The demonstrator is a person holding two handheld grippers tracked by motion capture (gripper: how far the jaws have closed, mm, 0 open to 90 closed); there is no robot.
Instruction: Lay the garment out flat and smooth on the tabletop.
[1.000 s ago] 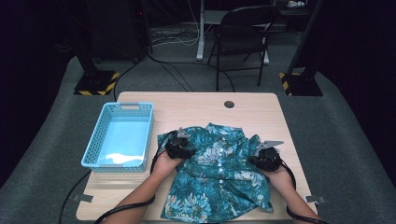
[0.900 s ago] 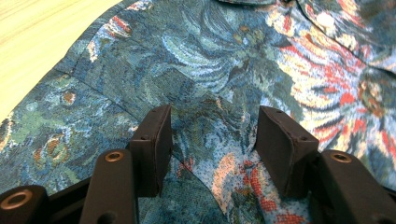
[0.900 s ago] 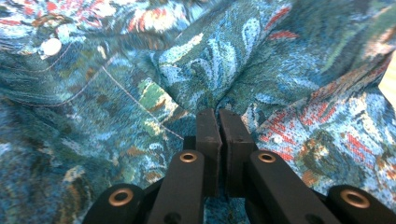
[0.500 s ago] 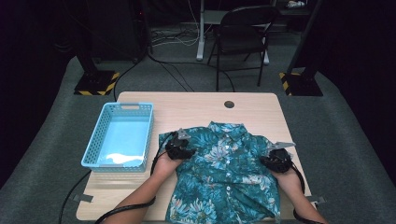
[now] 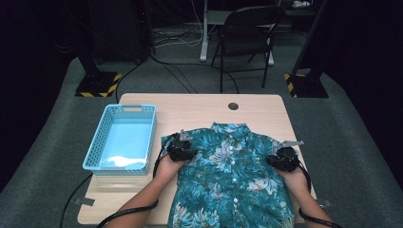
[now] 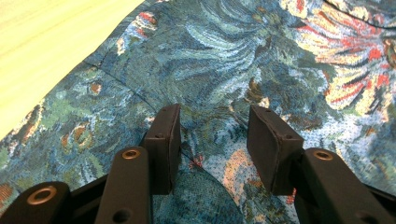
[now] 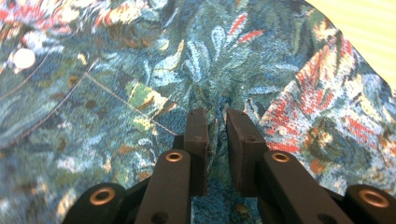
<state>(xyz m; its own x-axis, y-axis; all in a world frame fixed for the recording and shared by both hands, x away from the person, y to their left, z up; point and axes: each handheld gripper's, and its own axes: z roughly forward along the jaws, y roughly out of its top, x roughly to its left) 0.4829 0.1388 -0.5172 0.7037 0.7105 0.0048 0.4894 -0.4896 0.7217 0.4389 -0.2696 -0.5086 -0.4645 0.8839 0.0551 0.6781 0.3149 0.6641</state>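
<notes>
Shirt (image 5: 233,180): short-sleeved, buttoned, teal with a pale and red floral print. Lies flat and face up on the near right part of the tabletop (image 5: 199,111), collar toward the far edge, hem running off the near edge of the high view. Its left sleeve lies just beside the basket; its right sleeve reaches near the tabletop's right edge.

Left tongs (image 5: 179,151): held in the person's left hand, set on the shirt's left shoulder area near the sleeve. In the left gripper view the left tongs (image 6: 212,135) stand about half open, the pads apart with flat cloth between them and no fold pinched; the jaws have just been closing. Nothing held.

Right tongs (image 5: 280,159): held in the person's right hand, at the shirt's right sleeve. In the right gripper view the right tongs (image 7: 216,128) show a narrow gap with a small ridge of cloth rising between the pads; the jaws have just been opening, and whether the pads press on the cloth cannot be told for certain, though a gap shows on each side of the ridge.

Basket (image 5: 97,152): light blue, slotted walls, on the left part of the tabletop, just beside the shirt.

Tabletop: pale wood, round hole (image 5: 233,106) near the far edge.

Chair (image 5: 247,33): dark, folding, on the floor beyond the tabletop.
</notes>
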